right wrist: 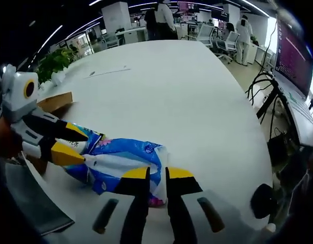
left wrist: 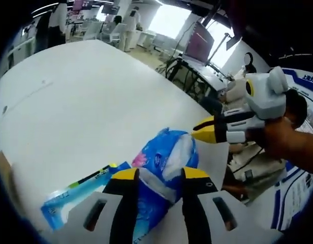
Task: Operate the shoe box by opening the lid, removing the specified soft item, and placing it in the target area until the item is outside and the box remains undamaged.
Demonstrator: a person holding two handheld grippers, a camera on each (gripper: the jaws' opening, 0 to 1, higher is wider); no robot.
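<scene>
left gripper view: one blue soft pack (left wrist: 164, 168) pinched by two tools, left tool (left wrist: 160, 175) and right tool (left wrist: 203, 130).

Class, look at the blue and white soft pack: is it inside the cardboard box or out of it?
Out. The soft pack lies on the white table, apart from the cardboard box, with both tongs, left and right, at it.

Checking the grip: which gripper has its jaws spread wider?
The left gripper: its jaws straddle the blue packet; those of the right gripper are nearly together at its edge.
</scene>
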